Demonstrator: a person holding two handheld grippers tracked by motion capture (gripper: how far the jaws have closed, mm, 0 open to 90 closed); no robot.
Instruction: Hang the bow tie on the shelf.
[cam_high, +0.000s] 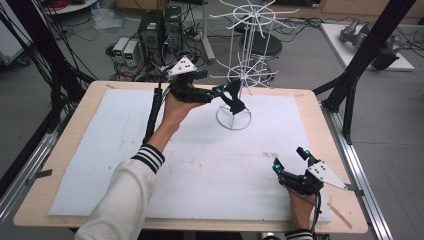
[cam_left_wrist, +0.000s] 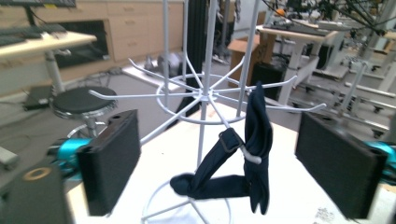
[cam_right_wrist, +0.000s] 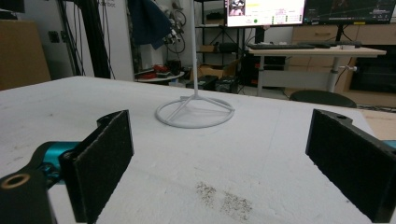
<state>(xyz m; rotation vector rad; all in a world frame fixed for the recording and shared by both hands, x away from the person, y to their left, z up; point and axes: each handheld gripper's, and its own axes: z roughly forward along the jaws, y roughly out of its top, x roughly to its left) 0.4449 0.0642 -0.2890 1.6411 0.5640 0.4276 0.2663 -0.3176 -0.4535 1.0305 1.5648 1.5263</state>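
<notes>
Navy strap hangs on rack before open-jawed left gripper

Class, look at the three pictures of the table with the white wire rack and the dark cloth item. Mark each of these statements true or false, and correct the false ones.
1. The dark strap hangs from a hook of the white wire rack. True.
2. The left gripper is shut on the strap. False: in the left gripper view its fingers stand wide apart, with the strap between and beyond them.
3. The right gripper is open near the table's front right corner. True.
4. The right gripper holds the rack's base ring. False: the ring lies well beyond its open fingers.
5. The rack stands on the white sheet. True.
</notes>
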